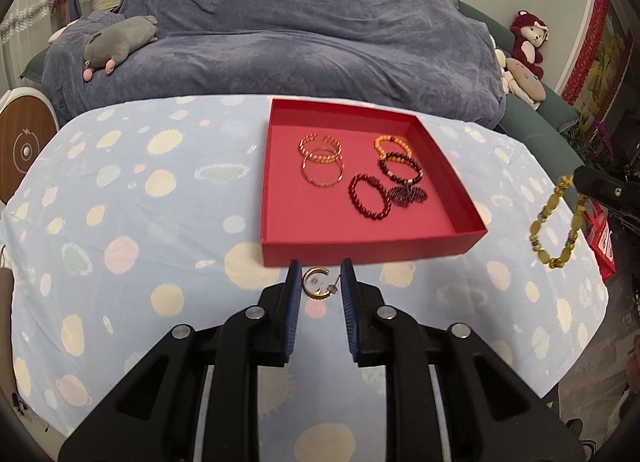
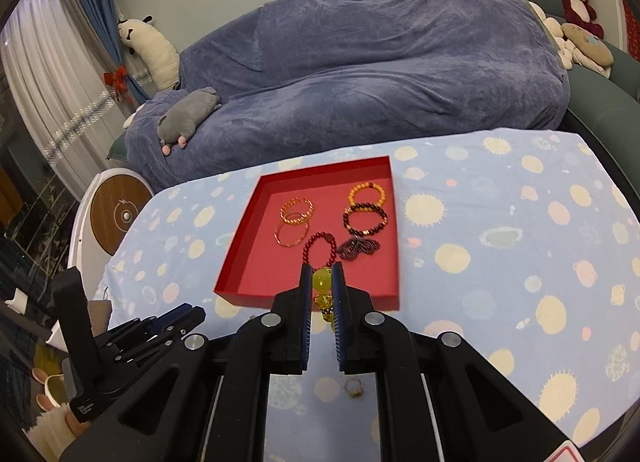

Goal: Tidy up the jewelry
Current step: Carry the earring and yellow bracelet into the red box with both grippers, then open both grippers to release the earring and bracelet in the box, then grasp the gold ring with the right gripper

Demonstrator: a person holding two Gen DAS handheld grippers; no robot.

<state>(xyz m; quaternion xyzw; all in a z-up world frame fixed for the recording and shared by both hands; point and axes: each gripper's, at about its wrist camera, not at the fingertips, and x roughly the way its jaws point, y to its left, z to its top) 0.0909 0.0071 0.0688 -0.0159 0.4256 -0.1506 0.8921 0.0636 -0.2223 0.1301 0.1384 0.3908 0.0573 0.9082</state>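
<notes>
Nearest you, your left claw point(image 1: 320, 282) stands open over the counter point(image 1: 120, 222), its blue ribbed pads either side of a small gold hoop earring point(image 1: 316, 283) that lies on the cloth, apparently untouched. Your right claw point(image 2: 322, 286) is closed on the yellow bead bracelet point(image 1: 556, 222), pinching one round, glossy bead while the rest of the strand hangs free in the air, just short of the near wall of the red tray point(image 1: 360, 252). Below that claw a small ring point(image 2: 354, 388) lies on the cloth.

By the look of it you are well along: the tray already holds two thin gold bangles point(image 1: 322, 160), an orange bead bracelet point(image 1: 390, 146), a dark bead bracelet point(image 1: 402, 170), a deep red bead bracelet point(image 1: 370, 196) and a crumpled dark purple beaded piece point(image 1: 408, 195). Left to do: the yellow strand, the hoop and the ring.

The tray looks like stiff matte card with low straight walls; the counter's cloth is soft, pale blue, spotted with cream and pink rounds.
</notes>
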